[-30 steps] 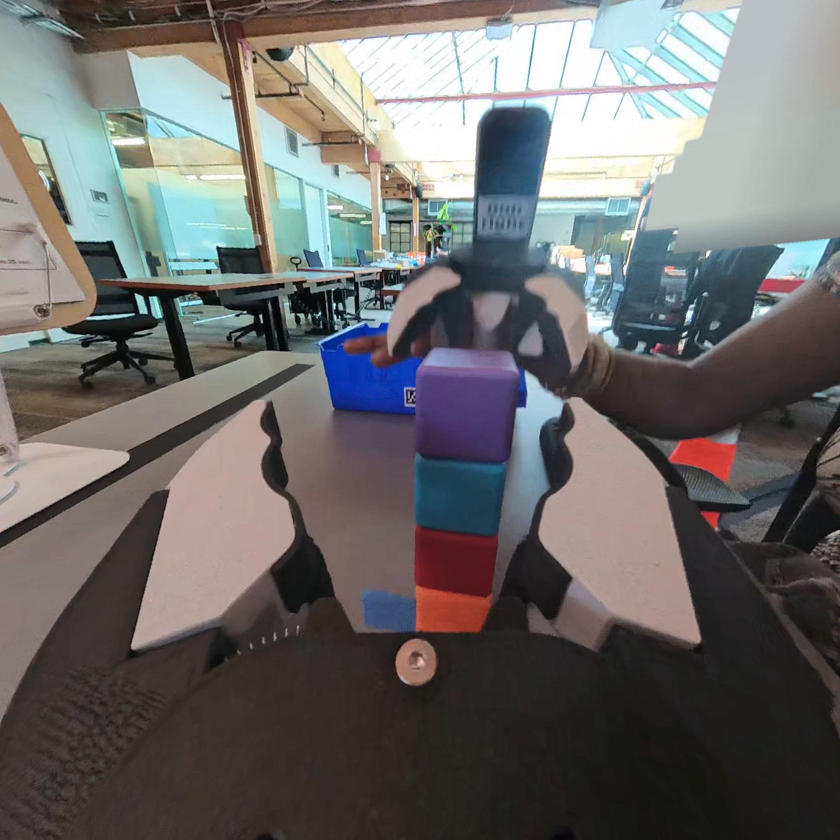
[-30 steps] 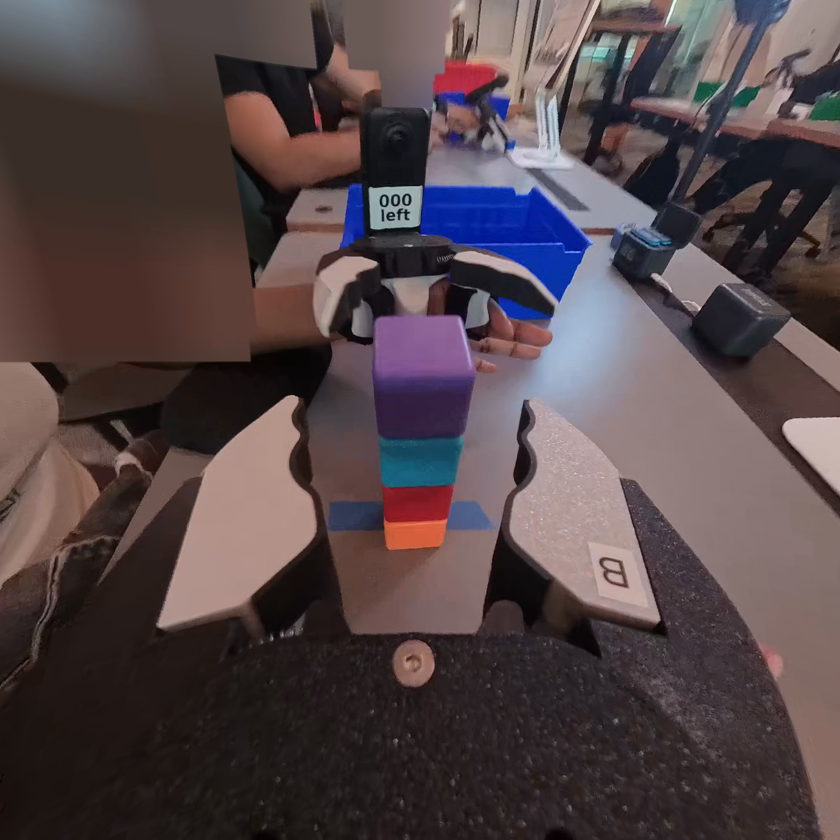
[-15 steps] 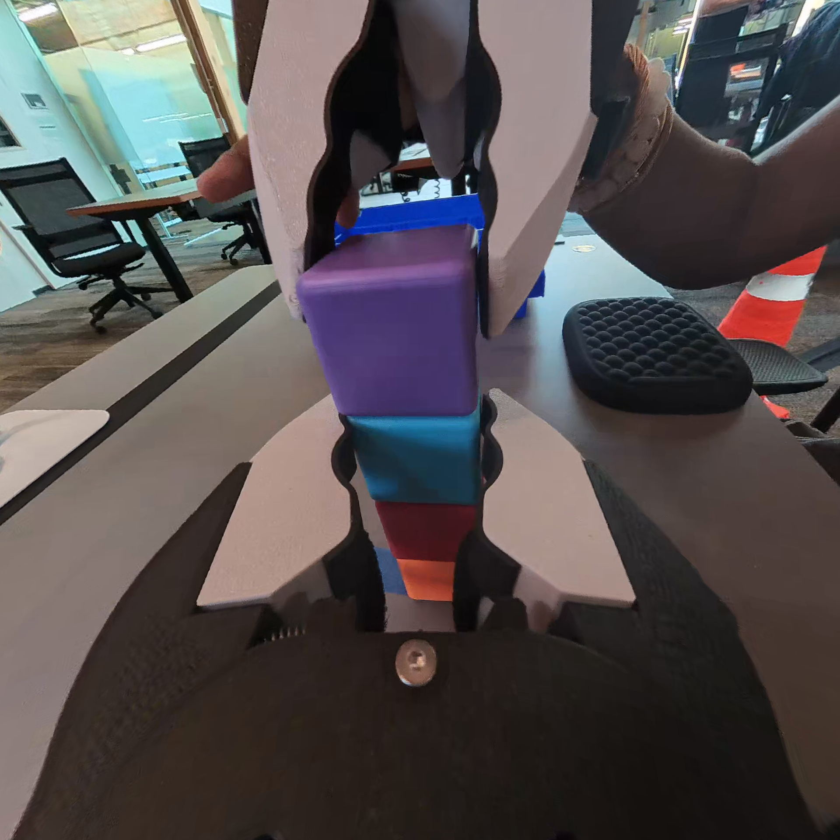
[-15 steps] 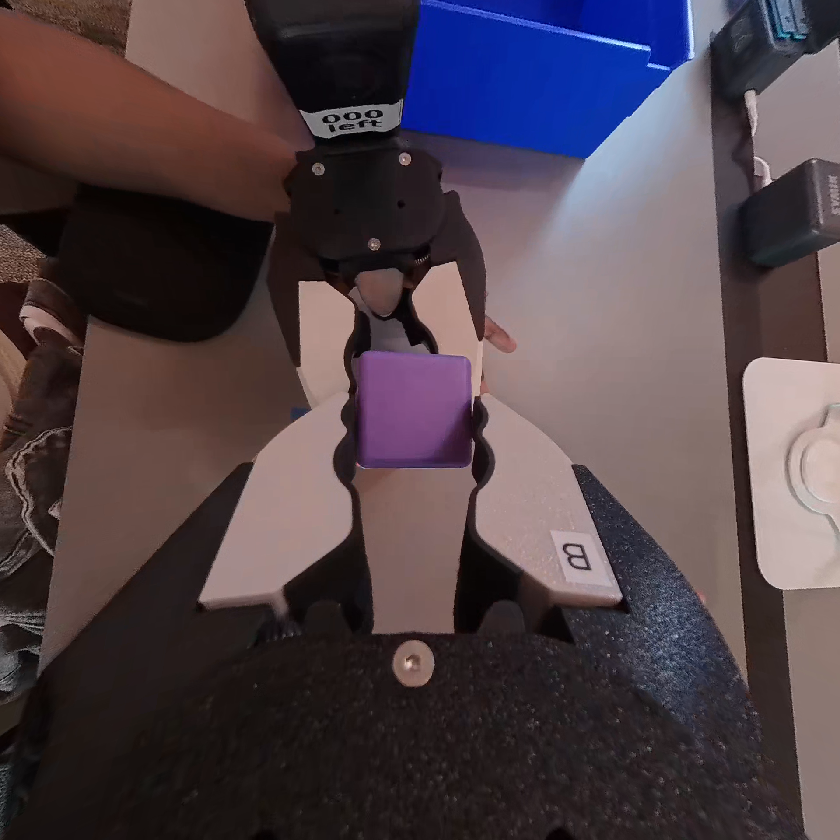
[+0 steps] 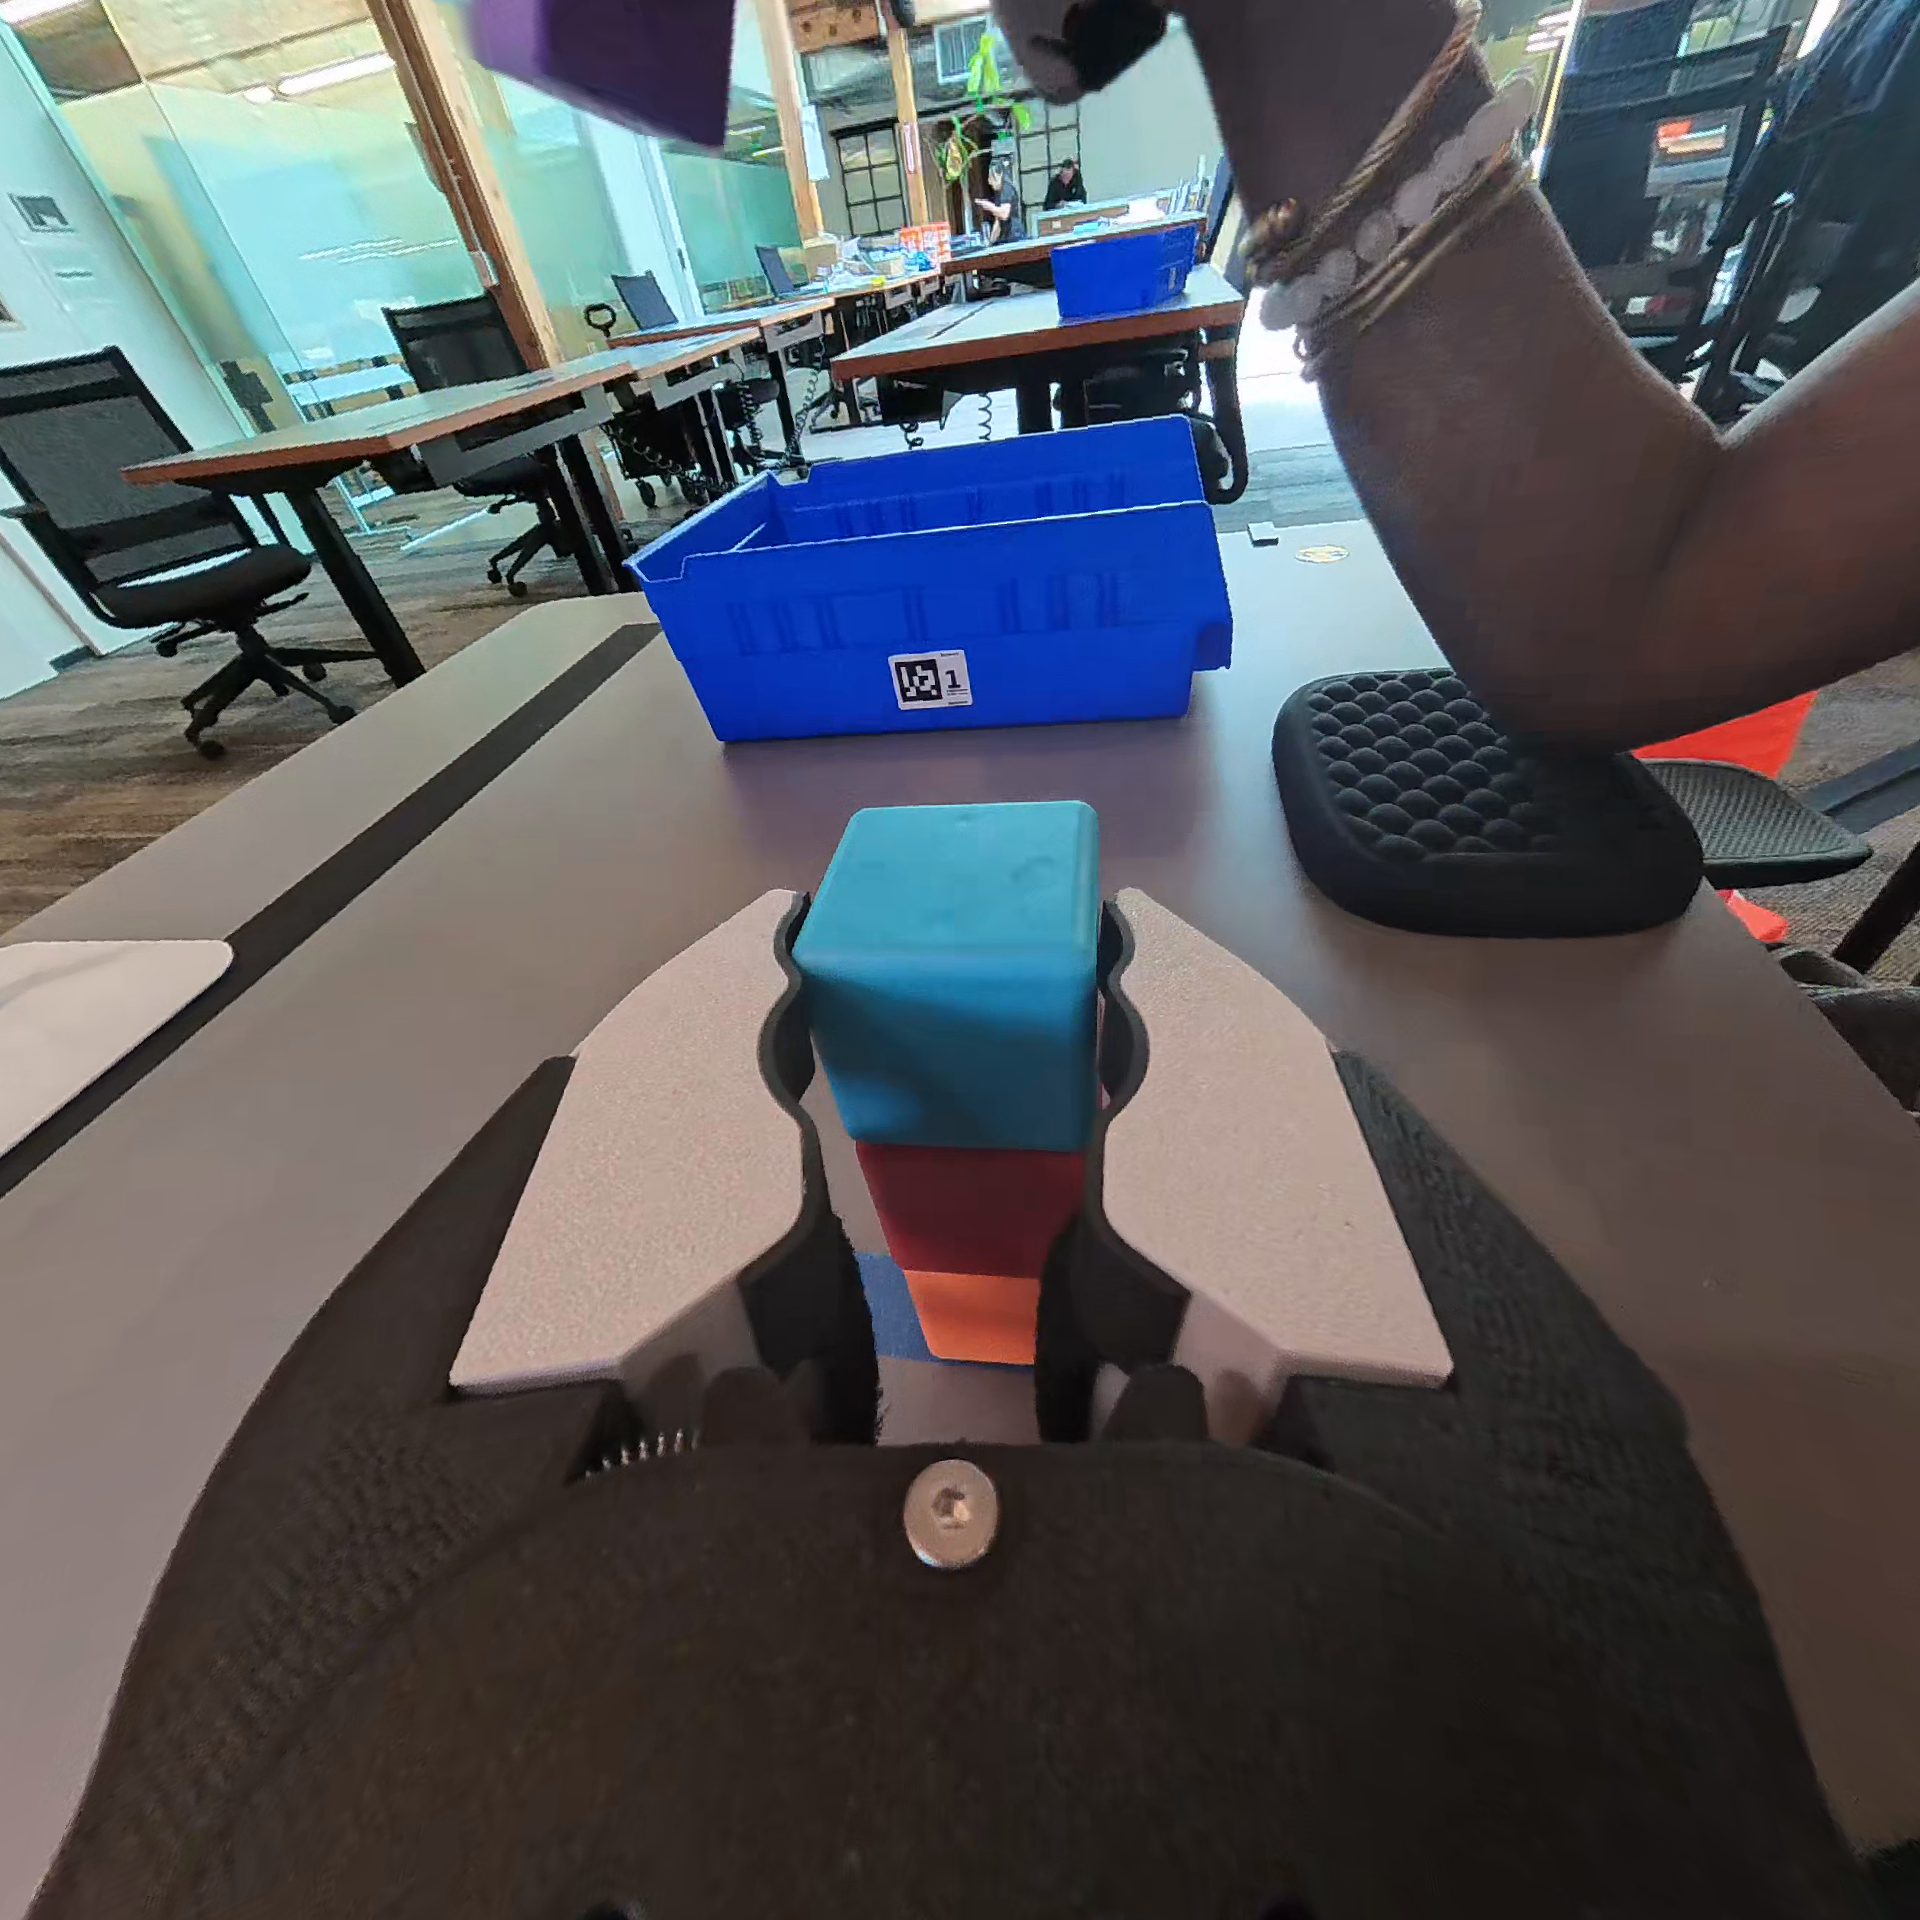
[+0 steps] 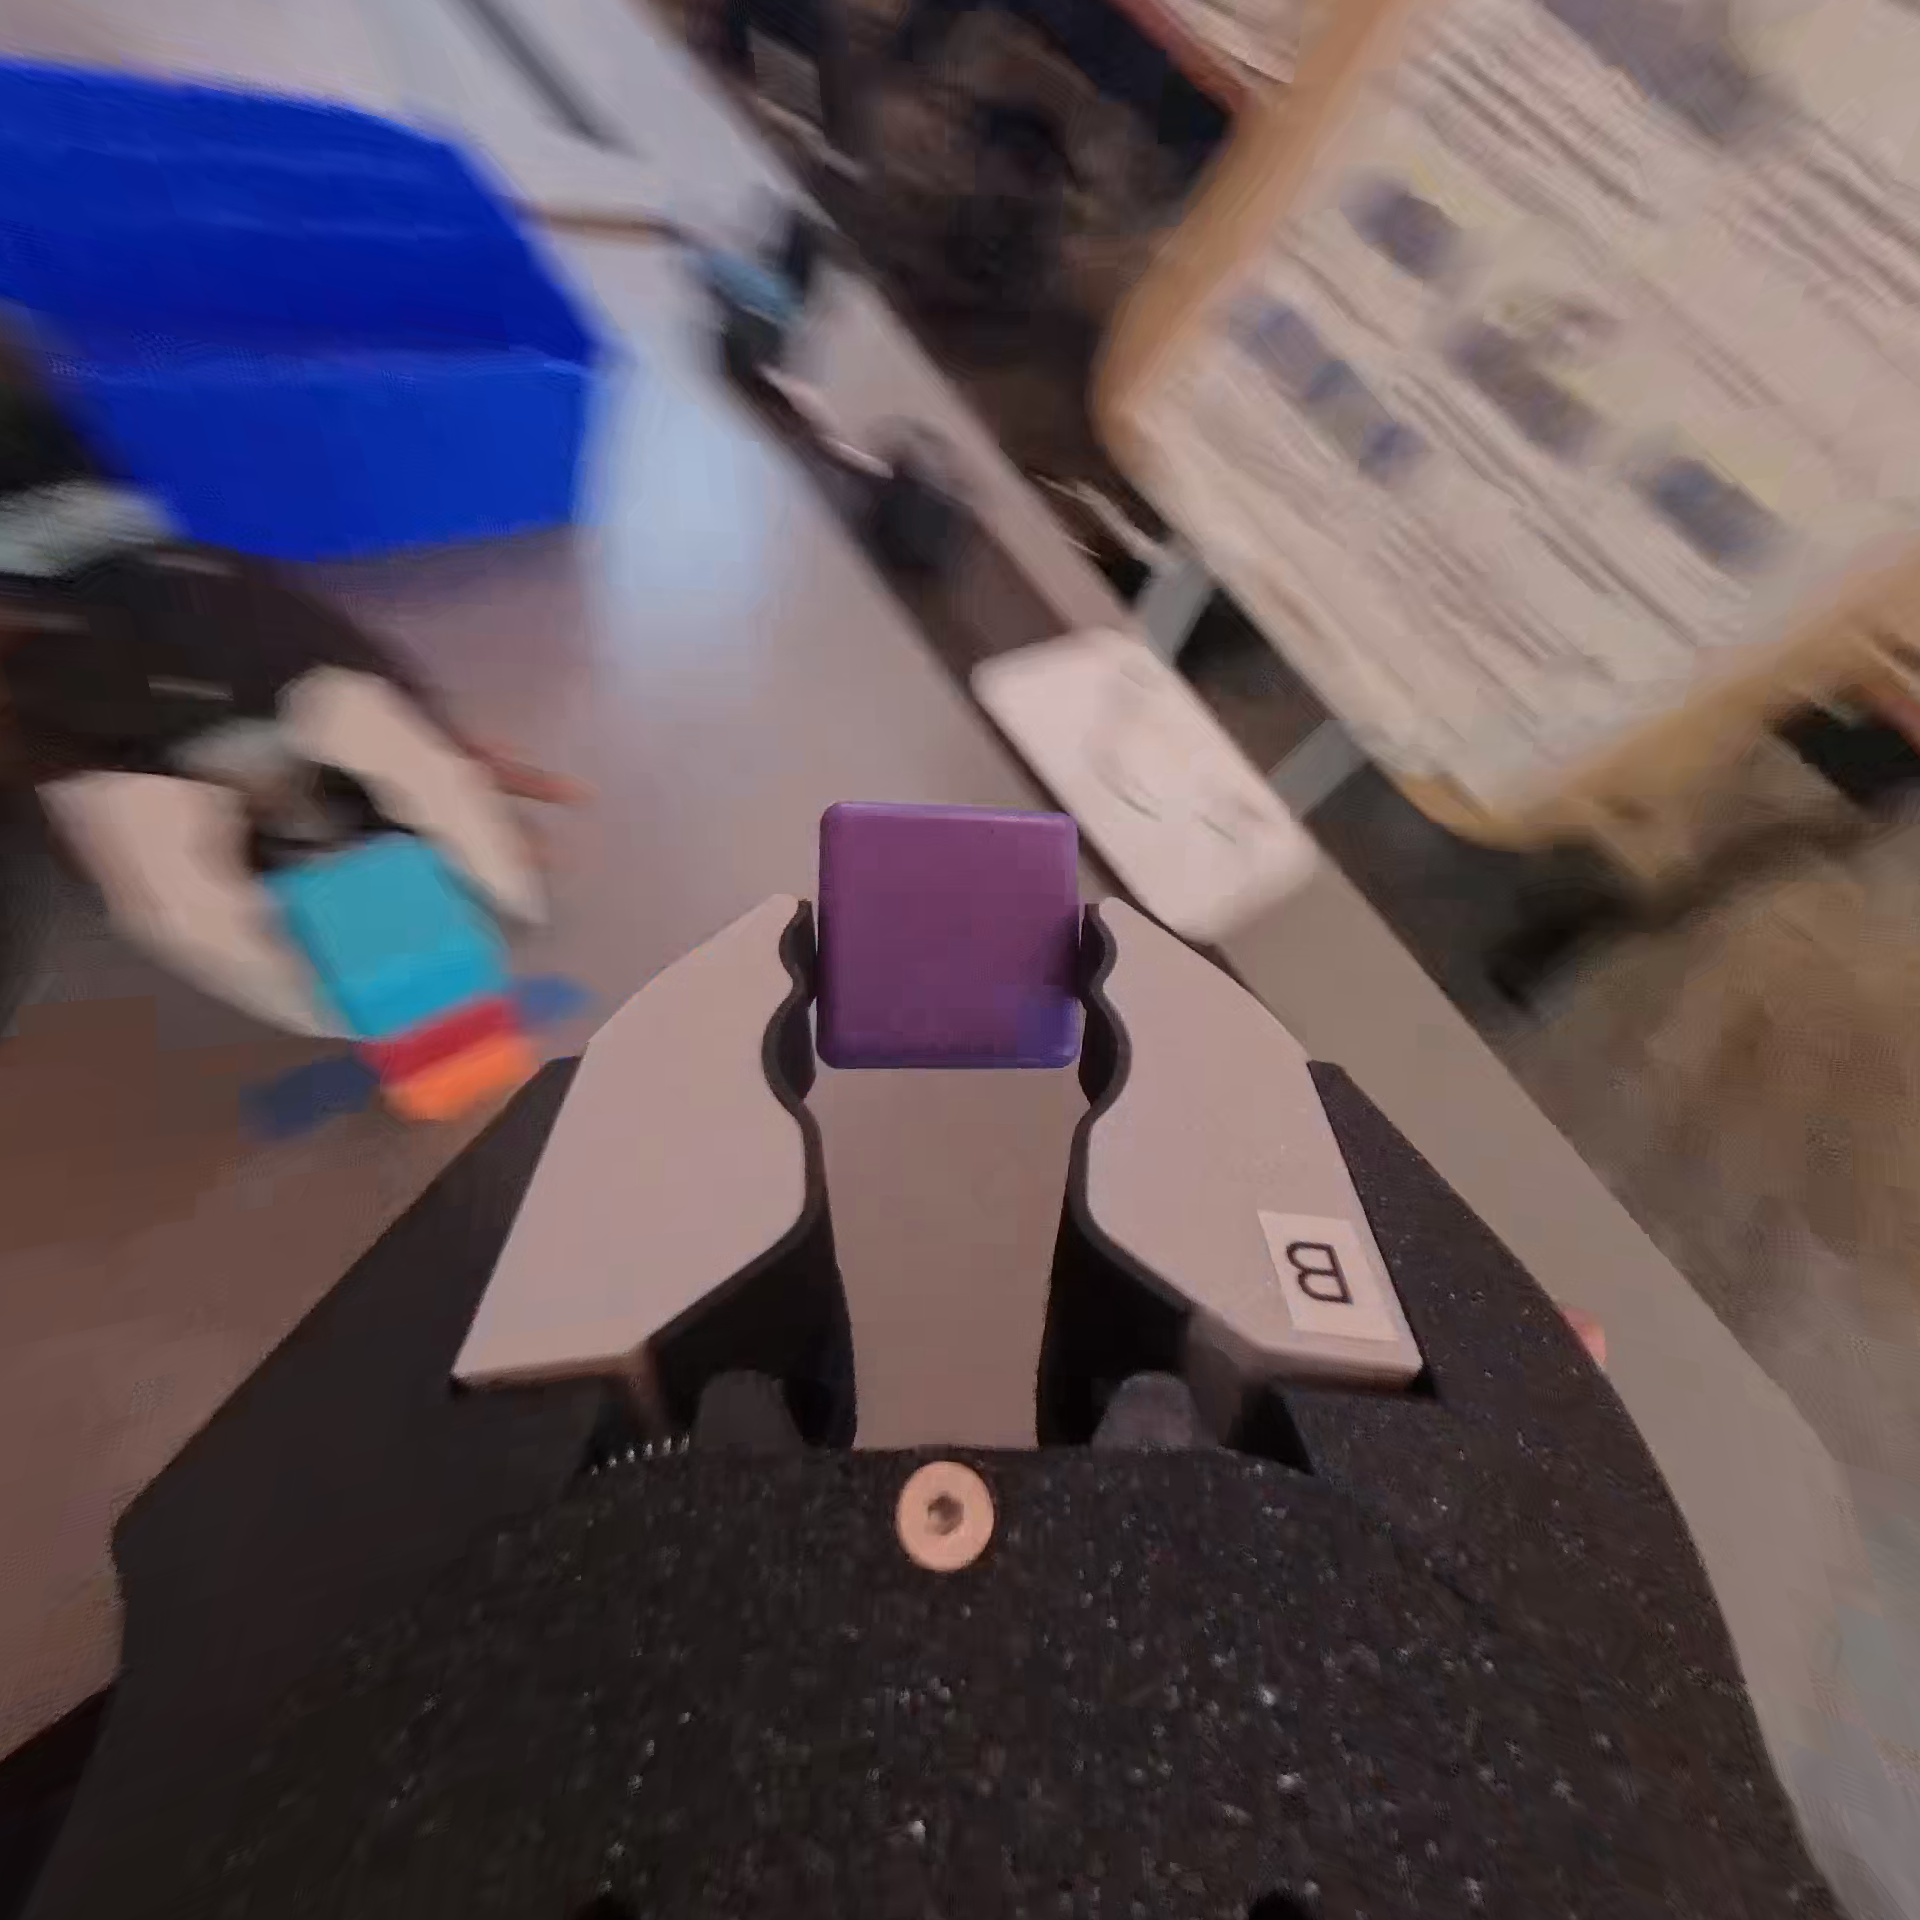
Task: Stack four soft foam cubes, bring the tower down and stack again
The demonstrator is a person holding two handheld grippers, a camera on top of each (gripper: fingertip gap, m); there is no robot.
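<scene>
1. Purple cube (image 6: pixel 945 940) is now off the tower; half a second ago it sat on top. My right gripper (image 6: pixel 945 977) clenches it in the air, square face to the camera.
2. My left gripper (image 5: pixel 951 997) fingers stay clamped on the teal cube (image 5: pixel 956 987), now the top.
3. Teal, red cube (image 5: pixel 971 1210), orange cube (image 5: pixel 971 1314) stand upright, long axis vertical, on the worktop (image 5: pixel 468 935) before the blue bin (image 5: pixel 935 603).
</scene>
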